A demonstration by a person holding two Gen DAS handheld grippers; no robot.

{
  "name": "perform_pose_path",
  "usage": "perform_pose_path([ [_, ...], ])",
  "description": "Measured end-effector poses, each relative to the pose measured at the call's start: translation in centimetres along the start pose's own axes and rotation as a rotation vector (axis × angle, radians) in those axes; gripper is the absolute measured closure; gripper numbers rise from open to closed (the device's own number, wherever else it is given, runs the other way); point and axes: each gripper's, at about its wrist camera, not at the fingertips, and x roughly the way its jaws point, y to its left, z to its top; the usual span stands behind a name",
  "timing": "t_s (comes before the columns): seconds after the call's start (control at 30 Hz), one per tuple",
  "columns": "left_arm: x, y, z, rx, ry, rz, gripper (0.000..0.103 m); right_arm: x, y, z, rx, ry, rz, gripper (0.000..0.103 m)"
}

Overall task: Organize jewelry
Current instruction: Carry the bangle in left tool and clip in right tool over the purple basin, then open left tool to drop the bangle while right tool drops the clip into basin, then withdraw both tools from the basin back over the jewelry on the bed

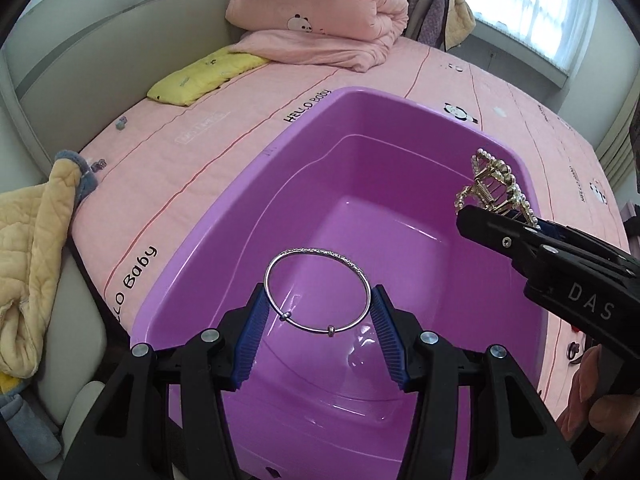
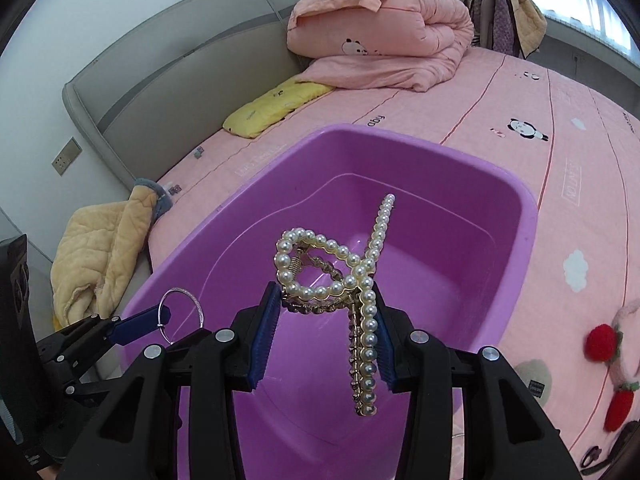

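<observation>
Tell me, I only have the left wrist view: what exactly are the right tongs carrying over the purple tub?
Observer: A pearl hair claw clip, clamped between the right tongs.
Operator: Is anything lying on the sheet to its right?
Observer: Yes, a red strawberry hair tie lies on the pink bed sheet.
Operator: Anything on the wall beside the headboard?
Observer: A wall socket plate, left of the grey headboard.
</observation>
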Motion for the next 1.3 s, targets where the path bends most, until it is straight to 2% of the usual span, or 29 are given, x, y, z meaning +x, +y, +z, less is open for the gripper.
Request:
perform_pose_path([
  [0.33,2.2,0.3,0.0,-0.008,0.071,-0.004,0.052,3.7,-0.8,0.3,0.023,0.11,-0.029,0.061],
  [0.43,2.7,0.2,-0.1,-0.005,0.094,0.009,0.051,4.0,-0.4,0.5,-0.004,0.115,-0.071,0.06],
  [0.5,2.8,0.2,-0.2,0.002,0.101,0.023,0.05,4.2,-0.5,0.8,0.004,0.12,-0.068,0.056],
  [0.53,2.8,0.3,-0.3,-0.001,0.106,0.024,0.049,4.1,-0.5,0.9,0.008,0.113,-0.064,0.05],
  [0.57,2.8,0.4,-0.4,-0.006,0.113,0.025,0.043,3.9,-0.6,0.9,0.011,0.104,-0.069,0.038],
  [0.6,2.7,0.6,-0.5,-0.016,0.116,0.022,0.036,3.8,-0.7,1.0,0.018,0.098,-0.08,0.036],
  [0.9,2.0,1.6,-0.8,-0.047,0.096,0.045,0.027,2.6,-1.2,0.8,0.041,0.074,-0.087,0.036],
  [1.3,-0.8,1.6,-1.7,-0.043,0.043,0.063,0.025,0.3,-0.1,0.3,0.007,0.055,-0.105,0.036],
])
